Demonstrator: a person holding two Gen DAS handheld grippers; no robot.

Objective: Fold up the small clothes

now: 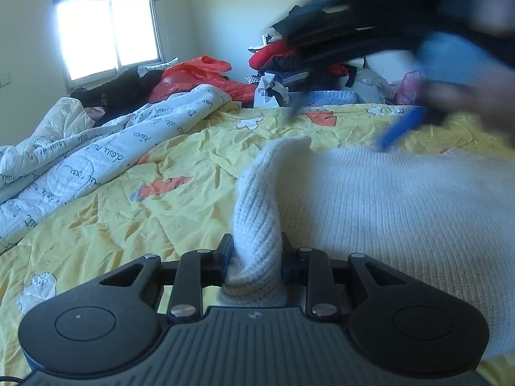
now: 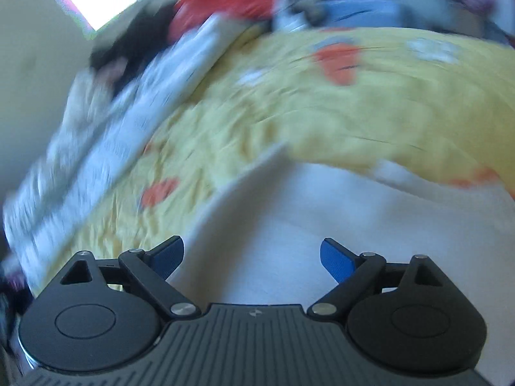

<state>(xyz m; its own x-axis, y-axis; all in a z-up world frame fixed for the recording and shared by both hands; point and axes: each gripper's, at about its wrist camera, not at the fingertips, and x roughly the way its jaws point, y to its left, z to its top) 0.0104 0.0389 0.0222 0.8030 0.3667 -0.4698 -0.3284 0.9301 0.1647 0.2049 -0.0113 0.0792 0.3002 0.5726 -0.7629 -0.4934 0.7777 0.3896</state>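
A white knitted sweater [image 1: 386, 199] lies spread on the yellow bed cover [image 1: 112, 212]. My left gripper [image 1: 256, 251] is shut on the sweater's sleeve [image 1: 257, 199], which runs from the jaws up toward the body of the sweater. My right gripper [image 2: 252, 255] is open and empty, hovering over the sweater [image 2: 322, 225]; its view is motion-blurred. In the left wrist view the right gripper [image 1: 402, 128] appears blurred at the upper right, above the sweater's far edge.
A white quilt with writing [image 1: 80, 160] is bunched on the left of the bed. A pile of clothes and red and orange bags [image 1: 289, 67] lies at the head of the bed, under a bright window [image 1: 109, 35].
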